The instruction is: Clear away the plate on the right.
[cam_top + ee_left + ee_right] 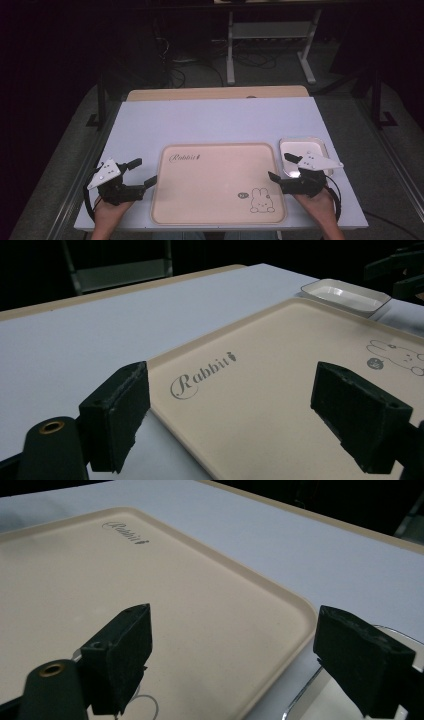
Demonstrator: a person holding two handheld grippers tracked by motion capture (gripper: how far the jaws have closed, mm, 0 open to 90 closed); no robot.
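Note:
A beige tray (215, 220) with a "Rabbit" word and a rabbit drawing lies in the middle of the white table (215, 122). My left gripper (142, 172) stands open just off the tray's left edge, with nothing between its jaws. At the tray's right edge my right gripper (280, 166) is open too, beside a small white dish (320, 146). In the left gripper view the tray (280, 370) runs ahead between the black jaws, and the dish (345, 296) lies beyond. In the right gripper view the jaws straddle the tray's rim (280, 625), with the dish's edge (300, 702) below.
The table's far wooden edge (215, 93) borders a dark floor with a metal stand (270, 35) and cables. Each forearm enters from the bottom, near the table's front edge.

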